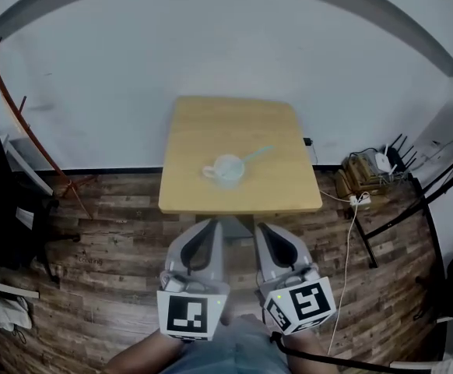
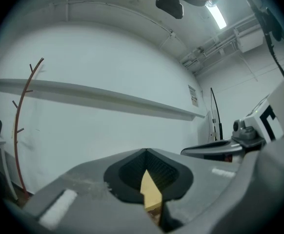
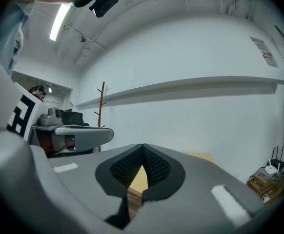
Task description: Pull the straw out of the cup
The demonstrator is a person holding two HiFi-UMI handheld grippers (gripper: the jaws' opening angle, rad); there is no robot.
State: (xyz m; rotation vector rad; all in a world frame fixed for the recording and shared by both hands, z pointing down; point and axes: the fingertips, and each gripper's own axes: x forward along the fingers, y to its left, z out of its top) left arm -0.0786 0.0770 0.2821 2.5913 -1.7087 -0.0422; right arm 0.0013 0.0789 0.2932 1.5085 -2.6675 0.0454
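The left tool (image 1: 208, 224) and the right tool (image 1: 264, 227) are each pressed together and hold nothing. Both are well apart from the small white cup (image 1: 228, 168), on its near side. The cup stands on the light wooden counter (image 1: 211, 123). A pale green straw (image 1: 256, 155) sits in the cup and leans out to the right.

- The tabletop (image 1: 211, 127) looks like pale wood, smooth and matt.
- The cup (image 1: 228, 170) is smooth and white; the straw (image 1: 256, 154) looks like pale plastic.
- The floor (image 1: 110, 232) is dark, grainy wooden planks.
- The left hand-held gripper (image 1: 208, 223) and right hand-held gripper (image 1: 261, 226) have matt grey plastic shells and black ribbed pads (image 2: 164, 172).
- The far wall (image 1: 211, 45) is matt white.
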